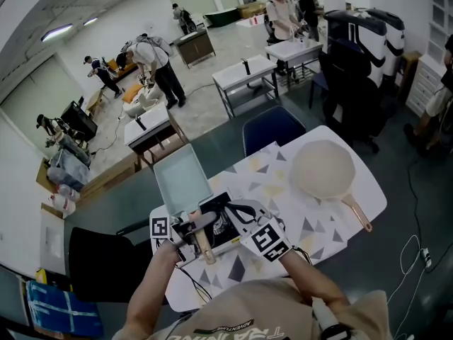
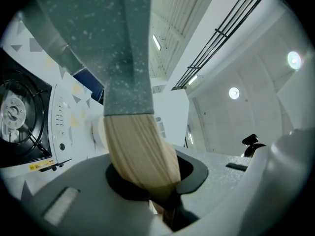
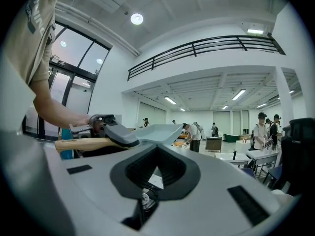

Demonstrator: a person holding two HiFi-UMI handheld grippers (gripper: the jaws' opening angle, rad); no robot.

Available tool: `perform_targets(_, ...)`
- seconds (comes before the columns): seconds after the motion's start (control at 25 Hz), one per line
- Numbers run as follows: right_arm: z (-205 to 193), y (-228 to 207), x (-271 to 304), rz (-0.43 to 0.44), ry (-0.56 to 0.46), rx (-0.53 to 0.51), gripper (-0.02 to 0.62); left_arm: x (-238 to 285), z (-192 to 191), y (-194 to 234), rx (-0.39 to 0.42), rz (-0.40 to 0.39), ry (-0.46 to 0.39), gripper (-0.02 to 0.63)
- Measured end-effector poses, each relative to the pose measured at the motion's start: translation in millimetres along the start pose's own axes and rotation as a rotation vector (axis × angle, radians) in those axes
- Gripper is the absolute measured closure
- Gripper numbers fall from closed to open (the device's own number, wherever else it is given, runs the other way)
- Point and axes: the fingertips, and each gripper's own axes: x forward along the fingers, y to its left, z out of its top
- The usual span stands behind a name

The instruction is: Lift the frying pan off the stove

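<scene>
A square grey-green frying pan [image 1: 182, 179] with a wooden handle [image 1: 204, 245] hangs tilted above the black portable stove [image 1: 221, 227]. My left gripper [image 1: 190, 227] is shut on that handle. In the left gripper view the handle [image 2: 138, 151] runs down between the jaws, the speckled pan [image 2: 98, 28] rises overhead, and the stove [image 2: 19, 122] lies at the left. My right gripper [image 1: 237, 210] hovers over the stove beside the pan, shut with nothing in it. Its own view shows the pan [image 3: 157, 132] and handle [image 3: 78, 144] to the left, apart from its jaws.
A round cream pan [image 1: 324, 168] with a wooden handle rests on the right of the patterned table [image 1: 283, 197]. A blue chair [image 1: 272, 129] stands behind the table and a black one [image 1: 99, 264] at its left. Other people work at tables further back.
</scene>
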Motion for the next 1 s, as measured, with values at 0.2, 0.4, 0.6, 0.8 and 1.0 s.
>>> perform_targets(0.2, -3, -2, 1, 0.001, 0.014, 0.013, 0.597, 0, 3, 1, 0.005, 0.003, 0.004, 0.538)
perform_targets(0.4, -8, -1, 4, 0.012, 0.027, 0.023, 0.597, -2, 2, 5, -0.017, 0.005, -0.005, 0.538)
perform_targets(0.6, -10, 7, 2, 0.032, 0.033, 0.031, 0.598, -9, -3, 12, -0.017, 0.006, -0.013, 0.538)
perform_targets(0.8, -14, 9, 2, 0.044, 0.034, 0.027, 0.598, -11, -6, 19, -0.035, 0.011, -0.018, 0.537)
perform_targets(1.0, -13, 9, 3, 0.050, 0.034, 0.026, 0.598, -11, -6, 21, -0.038, 0.018, -0.019, 0.537)
